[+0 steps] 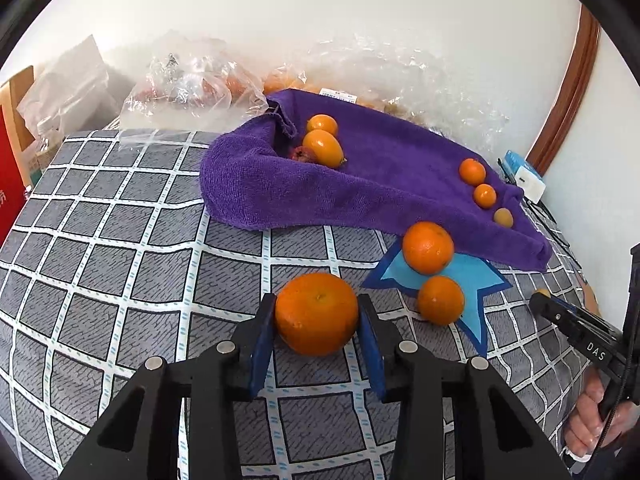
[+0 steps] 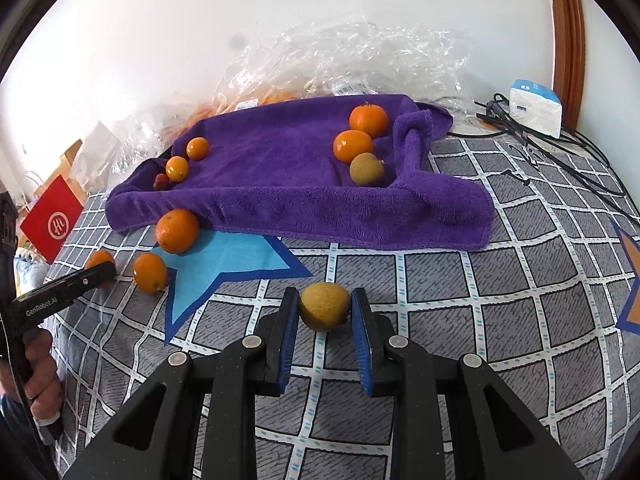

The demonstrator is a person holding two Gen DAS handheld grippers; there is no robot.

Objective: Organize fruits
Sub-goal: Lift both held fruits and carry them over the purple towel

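My left gripper [image 1: 316,316] is shut on a large orange [image 1: 316,314] just above the checked bedspread. My right gripper [image 2: 325,308] is shut on a small yellow-brown fruit [image 2: 324,306]. A purple towel [image 2: 280,168] lies ahead. It holds two oranges [image 2: 368,119] and a yellow-brown fruit [image 2: 366,169] at its right end, and two small oranges [image 2: 197,148] and a red fruit [image 2: 161,180] at its left. Two more oranges [image 1: 427,246] [image 1: 440,300] sit on the bedspread by the towel's front edge, near a blue star patch [image 1: 472,276].
Crumpled clear plastic bags [image 2: 340,56] with more fruit lie behind the towel against the white wall. A white and blue box [image 2: 536,106] and black cables [image 2: 560,148] sit at the right. A red box [image 2: 52,218] stands at the bed's left edge.
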